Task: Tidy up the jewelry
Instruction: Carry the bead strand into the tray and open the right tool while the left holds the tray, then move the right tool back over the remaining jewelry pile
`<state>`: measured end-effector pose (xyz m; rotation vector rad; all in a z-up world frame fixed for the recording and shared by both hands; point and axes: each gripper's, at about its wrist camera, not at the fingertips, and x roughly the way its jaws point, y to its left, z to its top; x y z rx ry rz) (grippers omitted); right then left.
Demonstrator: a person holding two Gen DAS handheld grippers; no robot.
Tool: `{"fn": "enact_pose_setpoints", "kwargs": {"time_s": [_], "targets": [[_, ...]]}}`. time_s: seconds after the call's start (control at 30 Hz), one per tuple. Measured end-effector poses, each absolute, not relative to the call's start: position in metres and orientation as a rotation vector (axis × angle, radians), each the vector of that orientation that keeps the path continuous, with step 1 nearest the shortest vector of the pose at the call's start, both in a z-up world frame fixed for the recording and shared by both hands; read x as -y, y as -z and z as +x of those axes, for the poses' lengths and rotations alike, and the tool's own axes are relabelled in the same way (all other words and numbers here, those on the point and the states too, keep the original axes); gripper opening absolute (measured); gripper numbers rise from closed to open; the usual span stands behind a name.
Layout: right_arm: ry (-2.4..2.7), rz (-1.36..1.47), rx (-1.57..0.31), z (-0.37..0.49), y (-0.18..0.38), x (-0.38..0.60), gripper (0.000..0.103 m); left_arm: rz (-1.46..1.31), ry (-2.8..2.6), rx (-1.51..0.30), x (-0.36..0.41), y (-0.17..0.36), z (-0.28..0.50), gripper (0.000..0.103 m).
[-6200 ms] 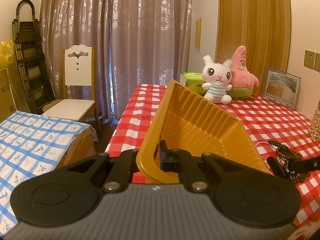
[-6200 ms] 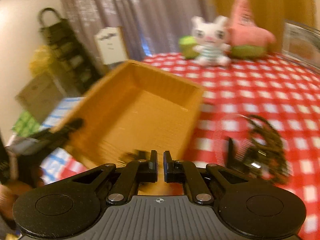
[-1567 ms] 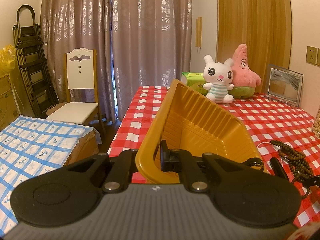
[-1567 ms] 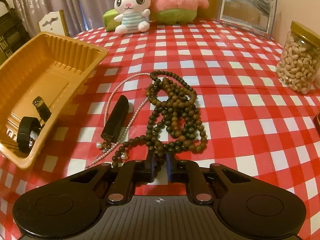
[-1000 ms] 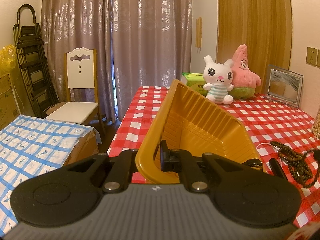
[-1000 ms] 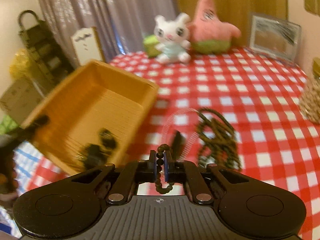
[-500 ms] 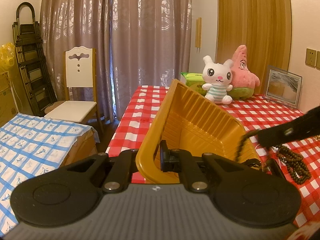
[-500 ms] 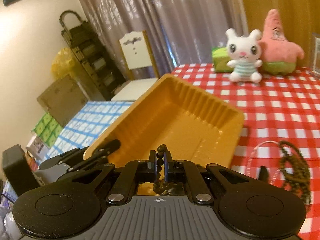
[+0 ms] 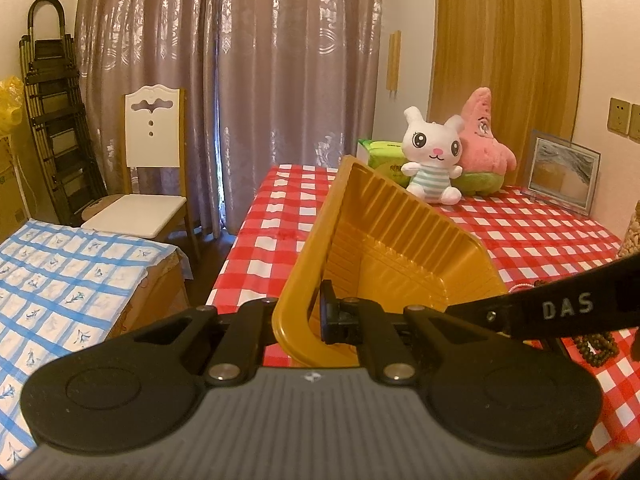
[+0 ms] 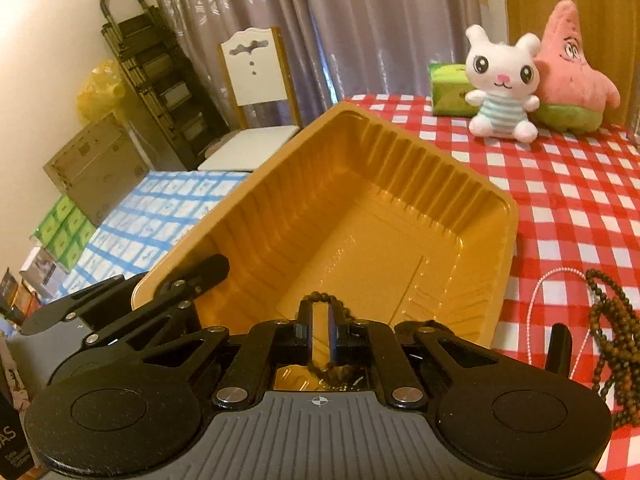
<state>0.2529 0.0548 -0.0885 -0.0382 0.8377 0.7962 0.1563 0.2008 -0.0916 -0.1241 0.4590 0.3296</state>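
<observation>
Now the left gripper is clamped on the near rim of the yellow tray and holds it tilted, its near end raised above the red checked tablecloth. The right gripper is over the near part of the tray, and its fingers stand slightly apart – a short string of dark beads loops over the fingertips and hangs down behind them, so I judge it is being let go (whether the pads still pinch it, I cannot tell). The step in hand is dropping this small bead piece into the tray. On the cloth to the right of the tray lie a thin pearl necklace, a black bar-shaped item and a big heap of brown wooden beads, all outside the tray. The next move calls for opening the right fingers fully and lifting so the loop slides off – it may catch on a fingertip – and then going right for the big beads while the left hand keeps the tray steady.
</observation>
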Motion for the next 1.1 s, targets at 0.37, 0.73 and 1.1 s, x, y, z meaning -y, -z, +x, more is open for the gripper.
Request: {"fn": "enact_pose_setpoints", "kwargs": {"time_s": [0.37,0.73,1.1], "targets": [[-0.644,0.013,-0.812,0.236,0.086,0.026,0.035,-0.126,-0.329,-0.455,-0.2,0.093,0.158,0.008],[-0.458,-0.009,-0.908,0.256,0.117,0.096,0.035,-0.128,-0.372,-0.453,-0.194,0.092,0.158,0.008],[-0.496,-0.043,-0.903,0.283,0.13,0.087,0.035,-0.14,-0.434,-0.461,-0.181,0.091,0.154,0.008]]}}
